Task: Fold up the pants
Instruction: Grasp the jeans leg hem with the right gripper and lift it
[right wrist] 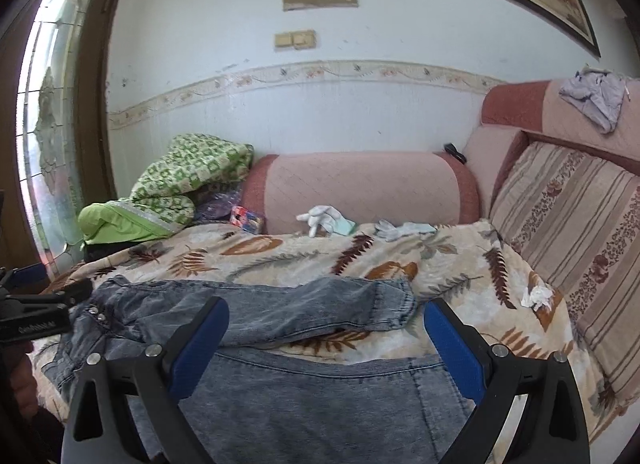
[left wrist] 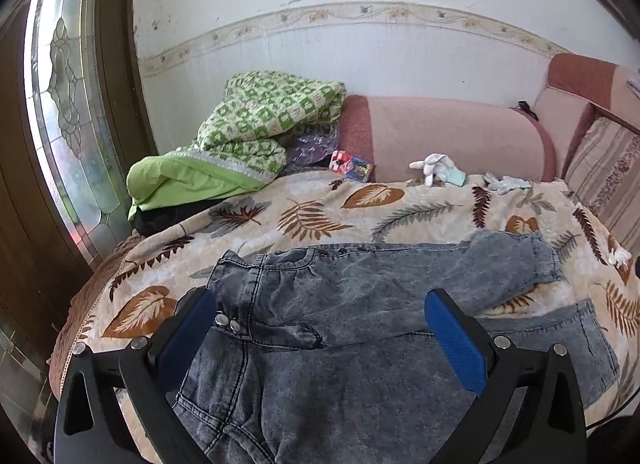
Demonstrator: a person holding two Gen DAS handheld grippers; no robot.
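Note:
Grey acid-wash jeans (left wrist: 360, 292) lie spread on a leaf-print blanket (left wrist: 304, 212), waistband with two metal buttons at the left, one leg stretched to the right. My left gripper (left wrist: 320, 324) hovers open over the waist and hip area, its blue-padded fingers (left wrist: 456, 344) wide apart with nothing between them. In the right wrist view the jeans (right wrist: 280, 308) show both legs; the far leg's cuff ends mid-blanket, the near leg runs under my right gripper (right wrist: 326, 336), which is open above it. The left gripper's black body (right wrist: 36, 316) sits at the waistband on the left.
A green quilt (left wrist: 256, 124) is piled at the back left beside a pink bolster (left wrist: 440, 136). White gloves (left wrist: 436, 168), a small colourful box (left wrist: 352, 166) and a crumpled tissue (right wrist: 536, 296) lie on the blanket. A striped cushion (right wrist: 572, 232) borders the right; a glass door (left wrist: 68, 104) stands left.

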